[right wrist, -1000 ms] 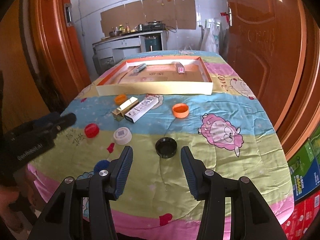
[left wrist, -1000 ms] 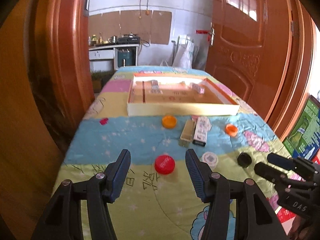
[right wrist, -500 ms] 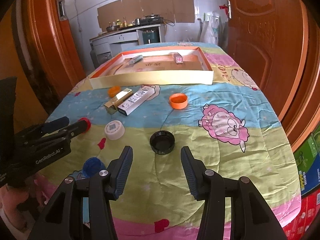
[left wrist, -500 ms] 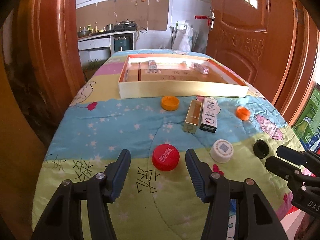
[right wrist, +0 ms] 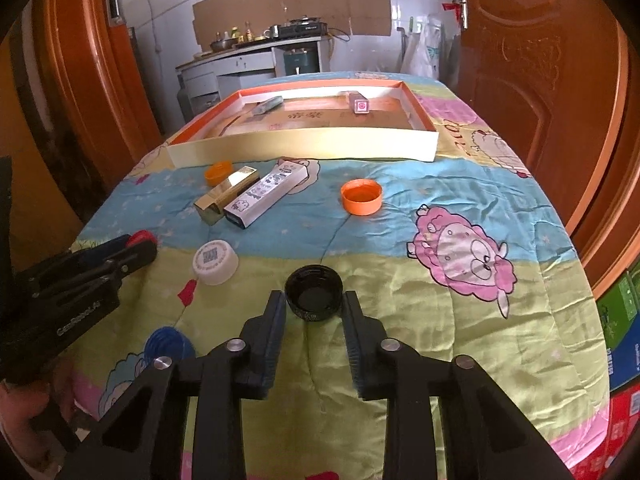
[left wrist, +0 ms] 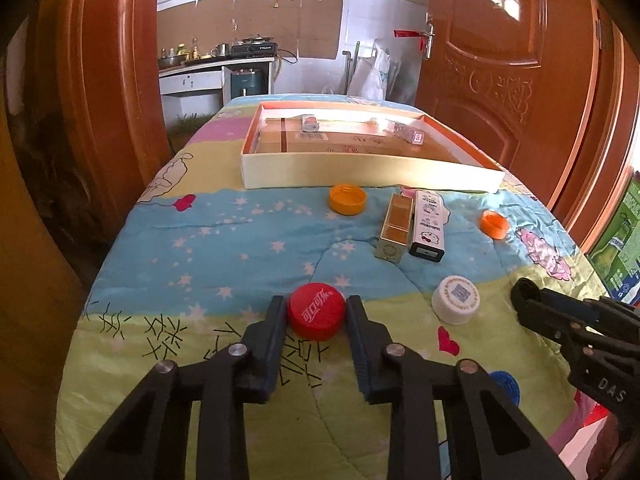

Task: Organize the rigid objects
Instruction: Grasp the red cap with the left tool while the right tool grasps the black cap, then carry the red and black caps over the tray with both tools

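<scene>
Both closing: left tool [left wrist: 316, 312] pinches round red cap [left wrist: 317, 310]; right tool [right wrist: 313, 304] pinches black cap [right wrist: 313, 292].

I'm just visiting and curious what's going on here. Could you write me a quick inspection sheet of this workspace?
Surface: cartoon-print quilt covering a table.
Job's things: red plastic bottle cap; black plastic cap, open side up; shallow cardboard tray holding small boxes.
Clutter: white cap, two orange caps, blue cap, gold box, white printed box.
Grippers: left gripper closing around the red cap; right gripper closing around the black cap.
Cables: nothing seen on the table.
Surroundings: wooden doors, kitchen counter behind.
</scene>
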`<act>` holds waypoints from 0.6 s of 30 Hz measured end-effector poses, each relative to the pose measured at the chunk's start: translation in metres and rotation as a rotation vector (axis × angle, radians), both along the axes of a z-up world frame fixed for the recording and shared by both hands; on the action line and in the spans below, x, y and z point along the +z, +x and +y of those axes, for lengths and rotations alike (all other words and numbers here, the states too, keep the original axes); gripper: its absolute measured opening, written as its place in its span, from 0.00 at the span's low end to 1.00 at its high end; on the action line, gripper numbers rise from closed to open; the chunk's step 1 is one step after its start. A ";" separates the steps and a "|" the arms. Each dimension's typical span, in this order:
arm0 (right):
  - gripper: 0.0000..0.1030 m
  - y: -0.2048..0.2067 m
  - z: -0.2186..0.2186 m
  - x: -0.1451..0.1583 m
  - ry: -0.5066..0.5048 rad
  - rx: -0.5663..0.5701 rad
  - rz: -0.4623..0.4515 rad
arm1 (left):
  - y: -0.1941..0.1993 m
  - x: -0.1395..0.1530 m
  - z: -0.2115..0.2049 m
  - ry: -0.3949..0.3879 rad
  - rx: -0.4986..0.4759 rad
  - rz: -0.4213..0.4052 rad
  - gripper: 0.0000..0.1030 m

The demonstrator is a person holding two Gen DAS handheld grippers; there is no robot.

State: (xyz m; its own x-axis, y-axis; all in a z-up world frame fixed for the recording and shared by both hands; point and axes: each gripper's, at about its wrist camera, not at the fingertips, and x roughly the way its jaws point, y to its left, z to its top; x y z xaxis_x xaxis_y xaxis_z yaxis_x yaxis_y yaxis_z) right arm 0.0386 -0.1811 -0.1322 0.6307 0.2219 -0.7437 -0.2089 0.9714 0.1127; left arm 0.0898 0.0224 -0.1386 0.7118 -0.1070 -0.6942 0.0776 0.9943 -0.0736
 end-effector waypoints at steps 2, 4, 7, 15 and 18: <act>0.28 0.001 0.000 0.000 0.011 0.004 0.002 | -0.001 0.000 0.001 -0.005 -0.002 0.000 0.30; 0.28 0.001 -0.001 0.000 0.023 0.007 0.004 | -0.001 0.001 0.001 -0.017 -0.002 -0.001 0.30; 0.28 0.000 -0.003 0.002 0.045 0.010 0.003 | -0.003 0.002 0.001 -0.024 -0.008 -0.001 0.30; 0.28 -0.005 -0.003 0.010 0.050 0.016 -0.018 | -0.010 0.011 0.000 -0.040 -0.018 -0.023 0.30; 0.28 -0.006 -0.002 0.015 0.052 0.020 -0.028 | -0.012 0.019 -0.001 -0.050 -0.022 -0.038 0.30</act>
